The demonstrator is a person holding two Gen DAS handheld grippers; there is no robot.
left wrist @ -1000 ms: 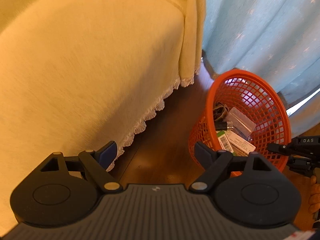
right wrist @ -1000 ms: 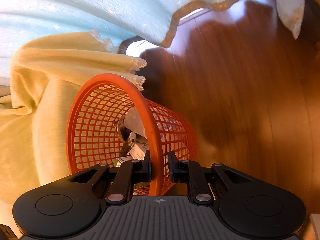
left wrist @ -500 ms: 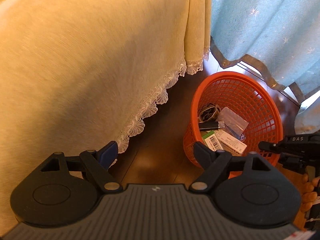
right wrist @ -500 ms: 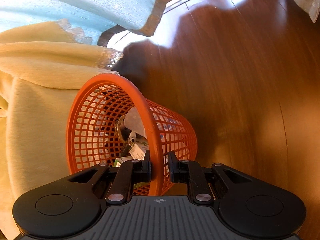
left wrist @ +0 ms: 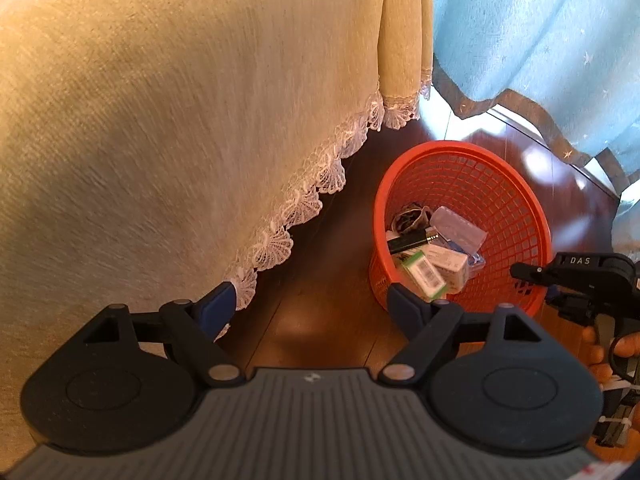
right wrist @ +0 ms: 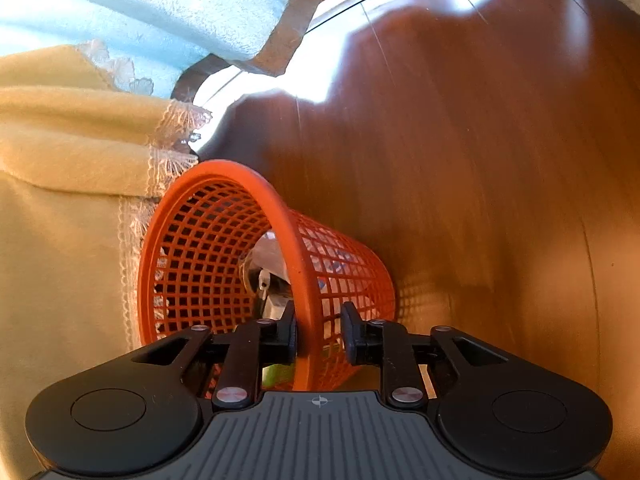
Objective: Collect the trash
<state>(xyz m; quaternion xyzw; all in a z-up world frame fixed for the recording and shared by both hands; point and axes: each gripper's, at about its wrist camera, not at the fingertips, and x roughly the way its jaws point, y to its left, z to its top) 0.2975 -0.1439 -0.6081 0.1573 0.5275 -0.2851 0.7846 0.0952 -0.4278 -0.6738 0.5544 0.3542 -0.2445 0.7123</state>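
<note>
An orange mesh basket [left wrist: 460, 146] stands upright on the wooden floor beside the yellow cloth. Inside lie several pieces of trash [left wrist: 432, 268]: small boxes, a clear plastic pack and a dark tube. My right gripper [right wrist: 320, 332] straddles the basket's near rim [right wrist: 224, 172], one finger inside and one outside. The jaws stand slightly apart, with a gap between the outer finger [right wrist: 352, 332] and the mesh wall. In the left wrist view the same right gripper [left wrist: 532, 280] shows at the basket's right edge. My left gripper [left wrist: 312, 300] hangs wide open above the floor, left of the basket, with nothing in it.
A yellow cloth with a white lace hem [left wrist: 200, 120] drapes down on the left, close to the basket. A pale blue curtain [left wrist: 540, 40] hangs behind it. Bare wooden floor [right wrist: 480, 160] stretches to the right. A hand [left wrist: 596, 352] holds the right gripper.
The basket has come down and now stands level on the floor. The right gripper's jaws have widened a little around the rim. The left gripper has risen and stayed open.
</note>
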